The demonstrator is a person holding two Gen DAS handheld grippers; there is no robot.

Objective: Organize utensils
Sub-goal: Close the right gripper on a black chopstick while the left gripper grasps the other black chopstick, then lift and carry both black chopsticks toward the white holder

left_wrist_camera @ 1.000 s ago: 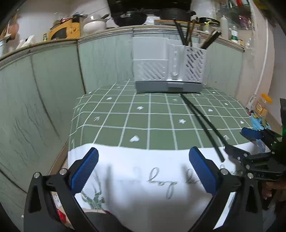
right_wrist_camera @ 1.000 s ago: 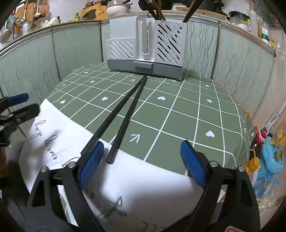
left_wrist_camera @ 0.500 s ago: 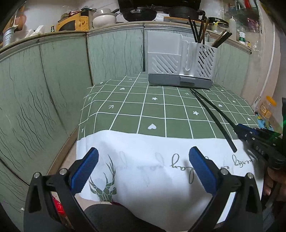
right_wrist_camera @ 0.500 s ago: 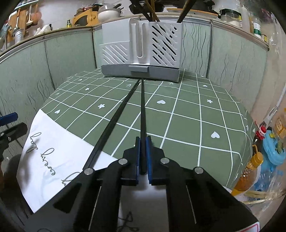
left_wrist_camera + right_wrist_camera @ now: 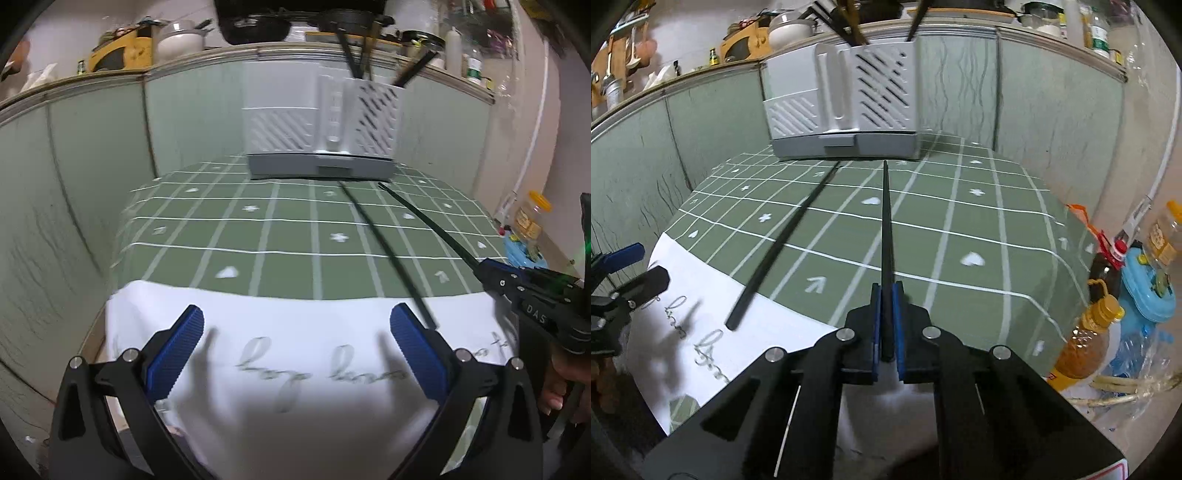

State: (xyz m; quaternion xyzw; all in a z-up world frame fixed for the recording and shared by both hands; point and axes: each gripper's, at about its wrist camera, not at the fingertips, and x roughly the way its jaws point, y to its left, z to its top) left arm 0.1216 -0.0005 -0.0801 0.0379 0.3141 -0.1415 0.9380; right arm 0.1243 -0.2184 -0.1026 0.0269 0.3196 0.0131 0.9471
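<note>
My right tool (image 5: 886, 325) is clamped on one black chopstick (image 5: 886, 229), which runs straight ahead from its pads toward the rack (image 5: 842, 103) at the desk's (image 5: 288, 266) far edge. The second chopstick (image 5: 783, 243) lies flat to that tool's left, its near end on the white cloth (image 5: 295, 369). My left tool (image 5: 295, 354) is spread wide with nothing in it, seemingly hovering over the cloth. More chopsticks stand in the rack's right compartment.

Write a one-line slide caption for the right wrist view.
Right gripper clamps one black chopstick aimed at the utensil holder; its mate lies on the green tablecloth.
</note>
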